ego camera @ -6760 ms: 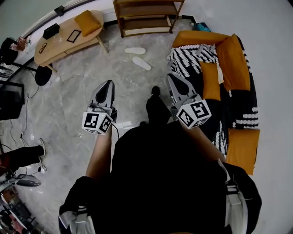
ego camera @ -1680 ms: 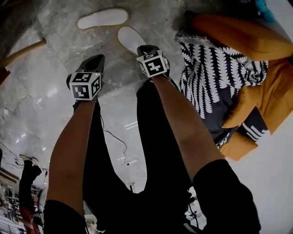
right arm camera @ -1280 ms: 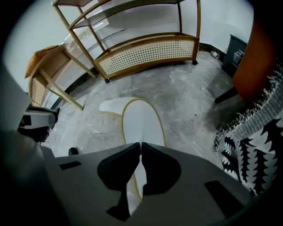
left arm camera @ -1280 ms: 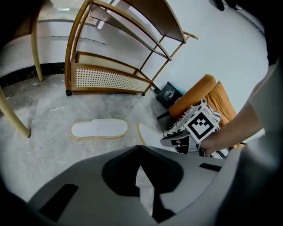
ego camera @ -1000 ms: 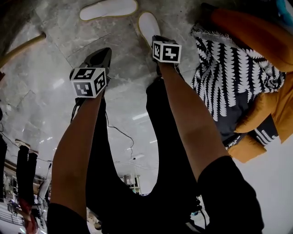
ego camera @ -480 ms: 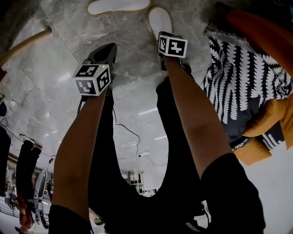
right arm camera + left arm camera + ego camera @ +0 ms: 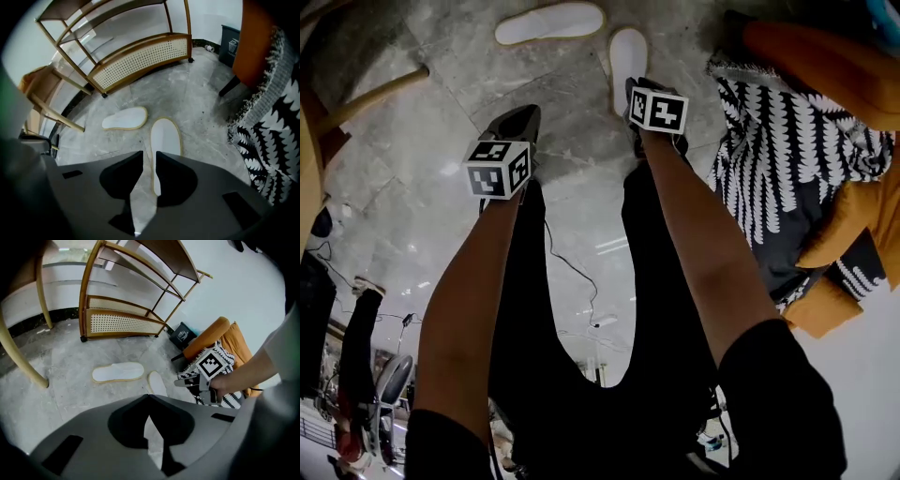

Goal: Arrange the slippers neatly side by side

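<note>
Two white slippers with tan edges lie on the grey stone floor. One slipper (image 7: 549, 22) (image 7: 124, 118) (image 7: 118, 372) lies crosswise. The other slipper (image 7: 628, 54) (image 7: 165, 136) (image 7: 157, 384) points away from me, just right of it. My right gripper (image 7: 149, 154) (image 7: 637, 92) hangs over that slipper's near end. Its jaws have just been opening and stand slightly apart, gripping nothing; the slipper's edge shows on the floor below the gap. My left gripper (image 7: 149, 397) (image 7: 523, 117) is shut and empty, over bare floor to the left.
A wooden rattan-backed shelf (image 7: 140, 58) (image 7: 122, 322) stands behind the slippers. An orange sofa with a black-and-white blanket (image 7: 787, 141) is close on the right, with a dark bin (image 7: 230, 47) beyond it. A wooden table leg (image 7: 370, 94) slants at left. A cable (image 7: 572, 272) trails near my legs.
The right gripper brought the lengthwise slipper round from a slant to pointing straight away, then lifted a little off its near end. The left gripper rose slightly and stayed shut.
</note>
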The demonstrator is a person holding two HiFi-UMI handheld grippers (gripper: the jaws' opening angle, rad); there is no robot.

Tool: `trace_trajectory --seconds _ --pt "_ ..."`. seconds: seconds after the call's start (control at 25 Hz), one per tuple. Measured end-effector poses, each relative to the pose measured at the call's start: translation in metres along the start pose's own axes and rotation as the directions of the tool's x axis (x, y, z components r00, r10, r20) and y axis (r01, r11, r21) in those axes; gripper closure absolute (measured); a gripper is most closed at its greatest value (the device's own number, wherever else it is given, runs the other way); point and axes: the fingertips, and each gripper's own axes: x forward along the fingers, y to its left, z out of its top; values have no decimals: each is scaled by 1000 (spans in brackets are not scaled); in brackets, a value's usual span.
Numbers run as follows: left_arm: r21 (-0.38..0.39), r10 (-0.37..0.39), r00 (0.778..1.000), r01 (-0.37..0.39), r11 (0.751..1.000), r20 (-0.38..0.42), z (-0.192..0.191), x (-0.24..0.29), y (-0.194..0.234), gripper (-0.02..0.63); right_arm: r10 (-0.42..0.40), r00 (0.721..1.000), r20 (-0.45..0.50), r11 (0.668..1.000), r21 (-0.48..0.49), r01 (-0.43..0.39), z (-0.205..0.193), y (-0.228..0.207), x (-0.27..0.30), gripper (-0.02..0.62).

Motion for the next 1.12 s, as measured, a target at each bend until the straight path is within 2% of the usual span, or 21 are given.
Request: trace_trajectory --seconds 0.2,0.48,0.64,0.72,0.88,1.0,1.12 --pt "53 28 998 -25 998 -60 24 -49 -16 591 82 995 48 996 -45 -80 17 16 -73 515" --pt "69 33 999 -31 997 -32 68 -108 -28 591 134 981 144 991 -45 -128 25 30 -166 554" --pt "82 35 999 -32 996 -34 77 -131 -35 591 160 965 209 987 -58 -152 29 43 -206 558" --pt "102 31 998 -26 994 -52 72 -133 -40 591 160 959 234 987 -59 -151 28 44 -218 561" --pt "213 24 995 -3 977 -93 69 -121 -41 591 160 956 247 987 -34 -156 27 45 -218 563" --pt "219 26 995 -4 976 -97 70 -115 -37 591 174 957 233 985 -53 -166 21 49 -213 563" --pt "274 19 993 12 962 -112 77 -103 -39 591 187 955 232 982 -82 -172 22 49 -211 561"
